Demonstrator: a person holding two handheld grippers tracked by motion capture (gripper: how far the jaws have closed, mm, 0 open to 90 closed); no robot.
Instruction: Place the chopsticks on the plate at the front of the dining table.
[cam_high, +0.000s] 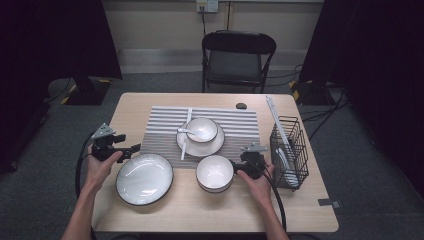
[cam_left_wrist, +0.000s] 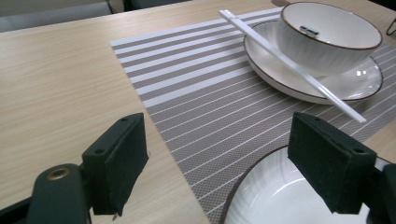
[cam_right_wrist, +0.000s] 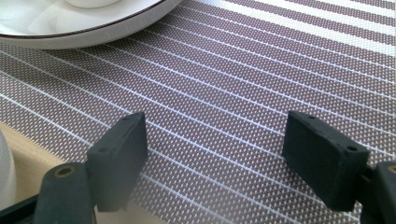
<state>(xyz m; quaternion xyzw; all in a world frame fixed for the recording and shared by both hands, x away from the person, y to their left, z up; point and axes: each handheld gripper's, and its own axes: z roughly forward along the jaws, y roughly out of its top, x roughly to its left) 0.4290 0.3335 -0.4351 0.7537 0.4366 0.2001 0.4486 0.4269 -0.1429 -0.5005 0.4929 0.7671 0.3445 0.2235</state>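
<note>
A large white plate (cam_high: 144, 178) lies at the table's front left, and its rim (cam_left_wrist: 261, 196) shows under my left gripper's right jaw. My left gripper (cam_high: 134, 148) (cam_left_wrist: 219, 140) hovers at that plate's far left edge, open, with nothing between its jaws. A white bowl (cam_high: 214, 173) stands at front centre. Just right of it my right gripper (cam_high: 242, 162) (cam_right_wrist: 215, 140) is open over the striped mat (cam_right_wrist: 233, 70), holding nothing. On the mat (cam_high: 165, 125) a smaller plate (cam_high: 218, 145) carries a bowl (cam_high: 202, 129) with a spoon (cam_high: 186, 132). White chopsticks (cam_left_wrist: 289, 65) rest across that plate.
A black wire basket (cam_high: 289, 150) with white utensils stands at the table's right edge. A small dark object (cam_high: 241, 105) lies near the far edge. A black folding chair (cam_high: 235, 60) stands behind the table. Bare wood (cam_high: 200, 210) runs along the front.
</note>
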